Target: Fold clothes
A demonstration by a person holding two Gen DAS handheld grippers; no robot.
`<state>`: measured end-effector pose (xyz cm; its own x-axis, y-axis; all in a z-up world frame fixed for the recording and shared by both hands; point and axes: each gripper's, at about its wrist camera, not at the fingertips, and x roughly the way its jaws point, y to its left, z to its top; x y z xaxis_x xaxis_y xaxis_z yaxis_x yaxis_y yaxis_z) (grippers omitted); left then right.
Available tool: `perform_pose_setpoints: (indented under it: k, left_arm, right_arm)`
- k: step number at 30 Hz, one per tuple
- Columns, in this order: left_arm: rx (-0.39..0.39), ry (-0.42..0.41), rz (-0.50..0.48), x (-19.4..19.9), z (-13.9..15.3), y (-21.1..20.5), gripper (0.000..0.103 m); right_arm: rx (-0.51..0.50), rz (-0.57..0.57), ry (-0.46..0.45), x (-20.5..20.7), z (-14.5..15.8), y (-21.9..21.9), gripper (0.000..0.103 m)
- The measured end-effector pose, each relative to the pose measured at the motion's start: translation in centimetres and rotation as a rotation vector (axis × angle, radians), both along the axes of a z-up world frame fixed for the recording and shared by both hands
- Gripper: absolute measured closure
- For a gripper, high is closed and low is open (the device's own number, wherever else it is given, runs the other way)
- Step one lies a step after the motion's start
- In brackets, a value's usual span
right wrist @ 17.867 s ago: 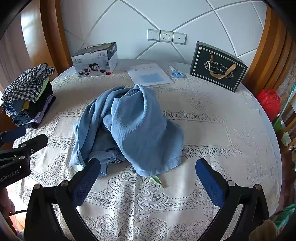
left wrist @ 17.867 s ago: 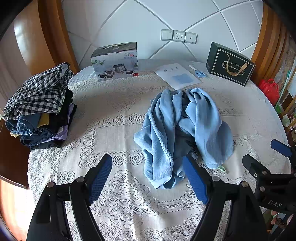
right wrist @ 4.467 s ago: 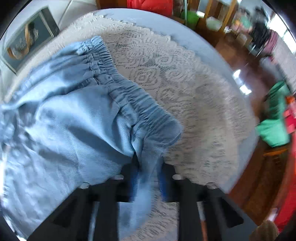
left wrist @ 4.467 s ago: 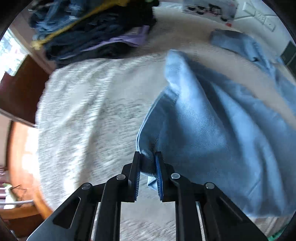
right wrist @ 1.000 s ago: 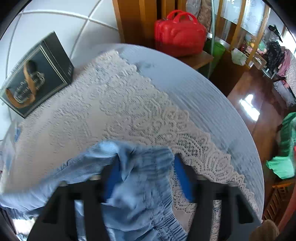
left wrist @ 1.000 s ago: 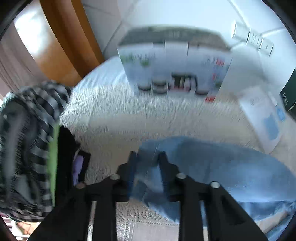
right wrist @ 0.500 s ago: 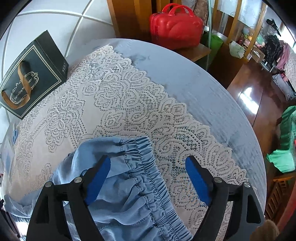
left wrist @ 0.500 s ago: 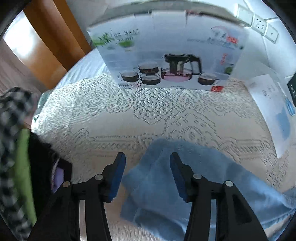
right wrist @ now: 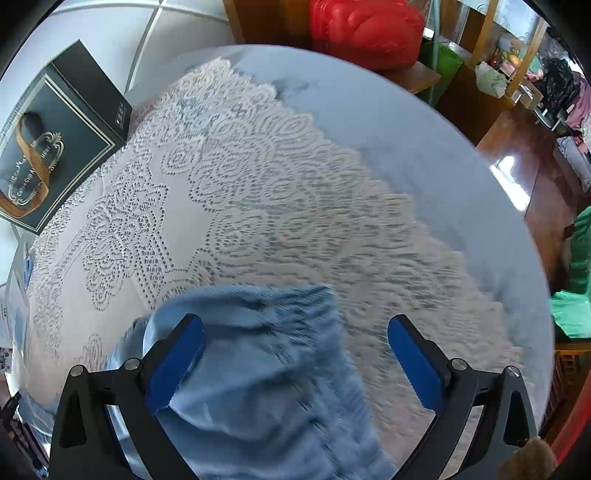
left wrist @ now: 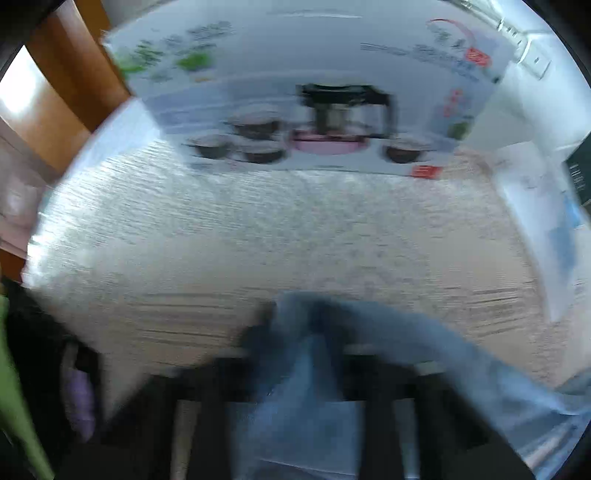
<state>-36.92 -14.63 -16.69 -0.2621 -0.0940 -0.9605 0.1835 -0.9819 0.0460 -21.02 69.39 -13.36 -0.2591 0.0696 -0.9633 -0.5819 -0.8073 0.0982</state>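
Left wrist view, heavily motion-blurred: the left gripper shows only as dark smeared arms at the bottom, with soft blue cloth of the trousers bunched between and over them; whether its jaws are parted or pinching the fabric cannot be told. The trousers trail away to the right across the white lace tablecloth, whose openwork pattern reads here only as streaks. Beyond stands a glossy cardboard tea-set box, printed with a glass pot and small cups. At the left edge lies a dark pile of clothes with a green and a lilac layer.

Right wrist view, sharper: the right gripper has its jaws spread wide, and its blue pads hold nothing. The trousers lie flat on the tablecloth between and under the fingers, showing a gathered, elasticated waistband with fine ribbed puckers. The lace has floral scrolls and a scalloped edge over a smooth pale-blue round table. A dark rectangular gift bag with a tan ribbon handle stands at the upper left; a glossy red case sits beyond the table.
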Motion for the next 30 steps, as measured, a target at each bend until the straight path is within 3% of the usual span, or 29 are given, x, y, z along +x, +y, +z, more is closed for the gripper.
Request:
perform_pose_setpoints:
  k: [1, 2, 3, 5, 8, 11, 14, 16, 20, 25, 27, 28, 29, 30]
  left_arm:
    - [-0.045, -0.005, -0.004, -0.2, 0.1, 0.6, 0.098]
    - [-0.077, -0.004, -0.011, -0.3, 0.2, 1.1, 0.098]
    - [-0.1, 0.002, -0.012, -0.2, 0.7, 1.4, 0.099]
    - [-0.102, 0.055, -0.004, 0.7, 3.4, 1.2, 0.099]
    - [-0.096, 0.155, -0.007, 2.9, 8.4, 0.7, 0.099]
    - [-0.091, 0.28, -0.02, 7.9, 14.4, -0.2, 0.098]
    - [-0.111, 0.393, -0.057, 14.2, 18.4, -1.0, 0.098]
    - [-0.16, 0.448, -0.098, 19.2, 19.3, -1.7, 0.098]
    - [-0.18, 0.423, -0.099, 28.3, 16.2, -3.6, 0.097]
    - [-0.057, 0.218, -0.022, 36.3, 8.1, -5.4, 0.094]
    - [-0.016, 0.118, -0.003, 38.1, 4.9, -5.9, 0.093]
    - [0.004, 0.087, 0.007, 38.9, 3.9, -6.2, 0.092]
    - [0.023, 0.08, 0.019, 39.5, 3.8, -6.6, 0.087]
    - [0.042, 0.073, 0.031, 40.2, 3.7, -7.0, 0.083]
  right_arm:
    - [-0.008, 0.012, -0.01, -0.5, -0.5, -0.4, 0.024]
    - [0.004, 0.029, -0.028, -0.8, -0.7, -0.8, 0.06]
    - [0.026, 0.045, -0.047, -1.2, -0.7, -1.3, 0.061]
    - [0.046, 0.081, 0.008, -0.7, 1.1, -2.3, 0.073]
    - [0.049, 0.096, 0.164, 2.5, 5.5, -2.4, 0.073]
    - [0.006, 0.12, 0.343, 8.4, 9.9, -2.0, 0.073]
    - [-0.03, 0.182, 0.453, 14.7, 11.5, -2.4, 0.073]
    - [-0.057, 0.217, 0.463, 18.4, 10.9, -3.2, 0.073]
    - [-0.108, 0.251, 0.32, 25.1, 6.2, -4.9, 0.074]
    - [-0.108, 0.231, 0.091, 28.4, 0.7, -5.7, 0.074]
    - [-0.074, 0.218, 0.044, 28.1, 0.6, -5.7, 0.064]
    - [-0.055, 0.211, 0.02, 27.9, 0.6, -5.7, 0.045]
    - [-0.04, 0.211, 0.013, 27.6, 0.9, -5.7, 0.035]
    - [-0.026, 0.213, 0.014, 27.3, 1.5, -5.8, 0.034]
